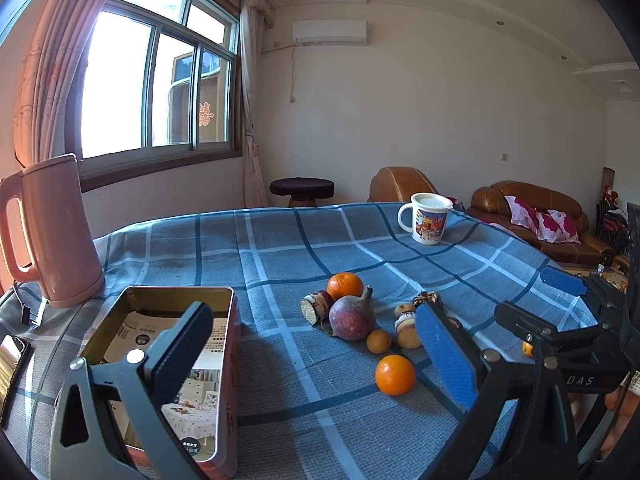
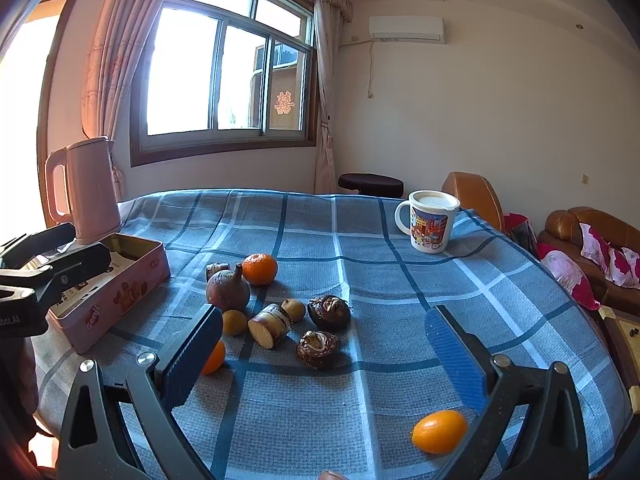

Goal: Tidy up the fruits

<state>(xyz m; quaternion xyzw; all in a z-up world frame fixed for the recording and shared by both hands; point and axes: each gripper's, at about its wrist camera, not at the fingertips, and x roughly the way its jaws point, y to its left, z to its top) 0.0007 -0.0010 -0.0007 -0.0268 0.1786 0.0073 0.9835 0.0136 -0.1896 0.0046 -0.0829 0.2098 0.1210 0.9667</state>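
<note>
Fruit lies loose on the blue checked tablecloth (image 2: 360,240): a purple fruit (image 1: 352,317), two oranges (image 1: 345,285) (image 1: 395,374), cut cane pieces (image 2: 270,326), small brown longans (image 2: 293,309) and two dark nuts (image 2: 330,312). A small orange fruit (image 2: 439,431) lies apart, by my right gripper's right finger. An open pink tin (image 1: 160,320) sits left of the pile. My left gripper (image 1: 316,360) hangs open, with one finger over the tin and the other near the front orange. My right gripper (image 2: 326,360) is open just short of the pile and holds nothing.
A pink kettle (image 1: 60,232) stands behind the tin at the table's left edge. A lidded printed mug (image 2: 430,222) is at the far right. A phone (image 1: 12,364) lies at the near left. A brown sofa (image 1: 532,208) and a stool (image 1: 302,189) stand beyond the table.
</note>
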